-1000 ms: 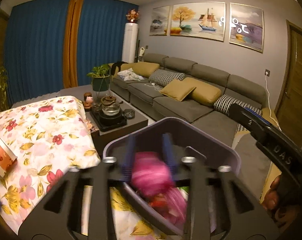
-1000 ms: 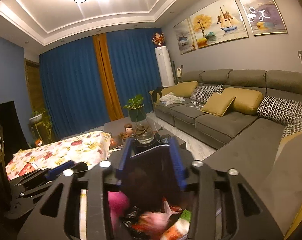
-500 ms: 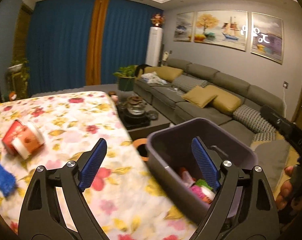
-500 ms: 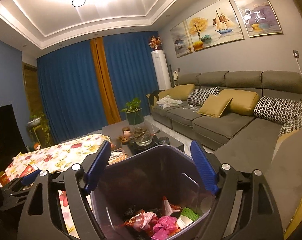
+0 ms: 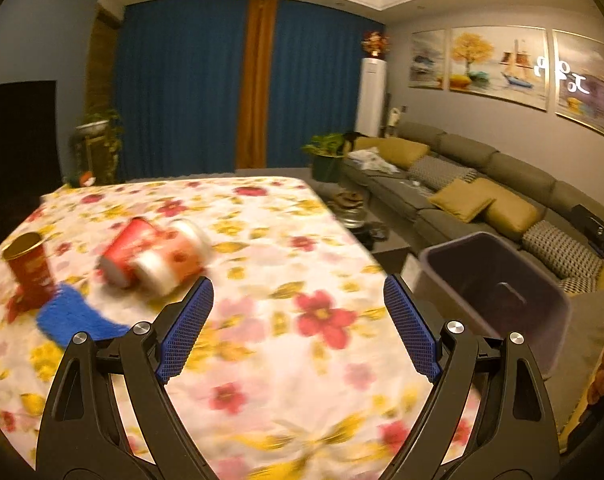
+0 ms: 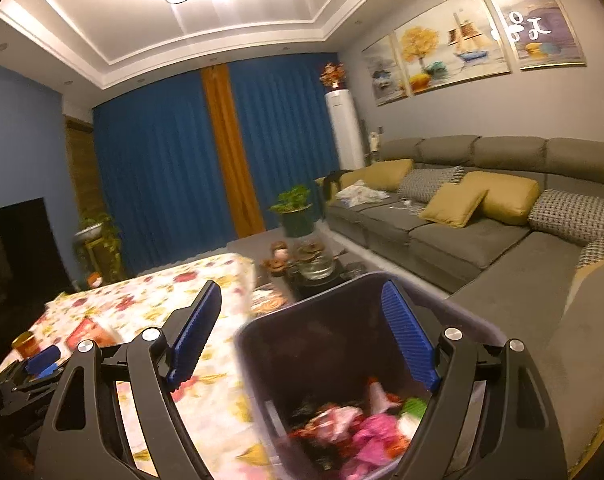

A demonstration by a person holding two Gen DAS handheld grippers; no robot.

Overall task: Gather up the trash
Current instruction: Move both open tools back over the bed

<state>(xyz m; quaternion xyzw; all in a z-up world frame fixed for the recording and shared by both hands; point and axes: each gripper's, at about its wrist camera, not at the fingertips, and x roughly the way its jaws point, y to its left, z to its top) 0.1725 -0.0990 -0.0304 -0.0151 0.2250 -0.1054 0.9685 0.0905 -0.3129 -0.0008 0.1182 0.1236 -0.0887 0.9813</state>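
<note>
Trash point(image 6: 358, 432) fills the bin point(image 5: 498, 292) beside the table; left gripper point(image 5: 297, 332) gapes empty toward toppled red cups point(image 5: 153, 256), the likely next pickup

No text can be read in either view. The red cup point(image 5: 131, 254) and the red can point(image 5: 29, 266) carry markings too blurred to make out.

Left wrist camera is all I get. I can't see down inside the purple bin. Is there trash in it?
Observer: Yes. The right wrist view looks down into the bin; pink and red wrappers lie at the bottom.
Operator: Is the right gripper holding anything?
Observer: No. The right gripper hangs over the bin, jaws wide apart, empty.
Operator: Anything green in there?
Observer: Yes, a small green piece beside the wrappers.
</note>
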